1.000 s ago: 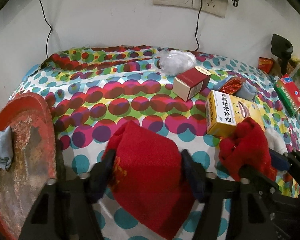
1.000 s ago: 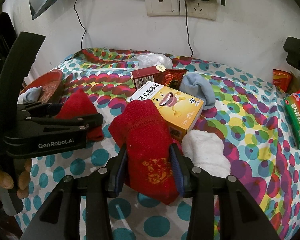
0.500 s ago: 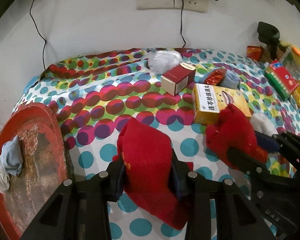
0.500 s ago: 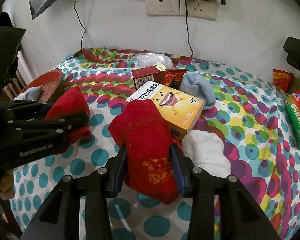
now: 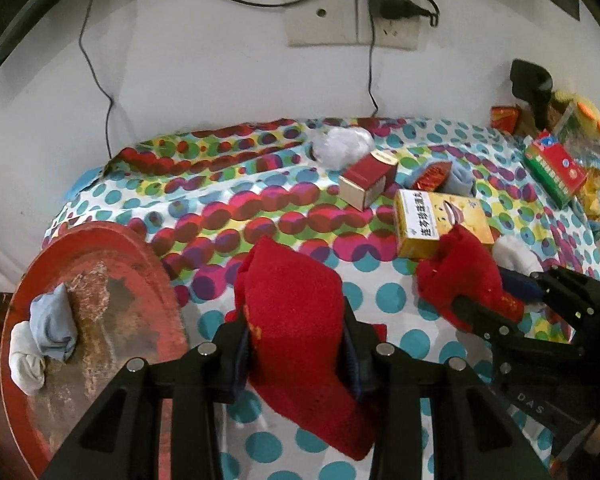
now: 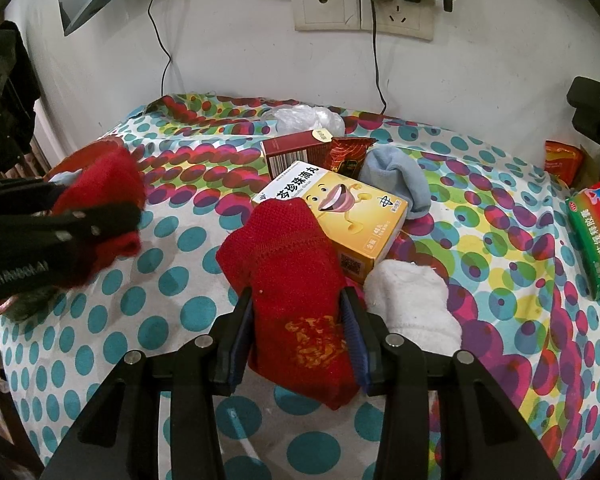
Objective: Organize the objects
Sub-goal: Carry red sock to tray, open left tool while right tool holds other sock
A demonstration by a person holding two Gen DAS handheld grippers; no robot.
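Note:
My left gripper point(image 5: 296, 336) is shut on a red sock point(image 5: 296, 300) and holds it above the dotted tablecloth, right of a round red tray point(image 5: 100, 240). The tray holds a light blue sock point(image 5: 54, 328) and a white sock point(image 5: 24, 356). My right gripper point(image 6: 298, 320) is shut on a second red sock point(image 6: 292, 272), in front of a yellow medicine box point(image 6: 339, 212). A white sock point(image 6: 411, 300) lies just right of it and a light blue sock point(image 6: 395, 176) lies behind the box. The left gripper with its sock point(image 6: 100, 184) shows at the left of the right wrist view.
A dark red box point(image 6: 296, 152), a red snack packet point(image 6: 349, 154) and a crumpled plastic bag point(image 6: 307, 118) lie behind the yellow box. A green and red box point(image 6: 597, 236) and other packets sit at the right edge. Wall sockets with cables point(image 6: 363, 4) hang above.
My left gripper has closed on its red sock and moved left toward the tray, away from the right gripper. The right gripper has stayed still, holding its sock.

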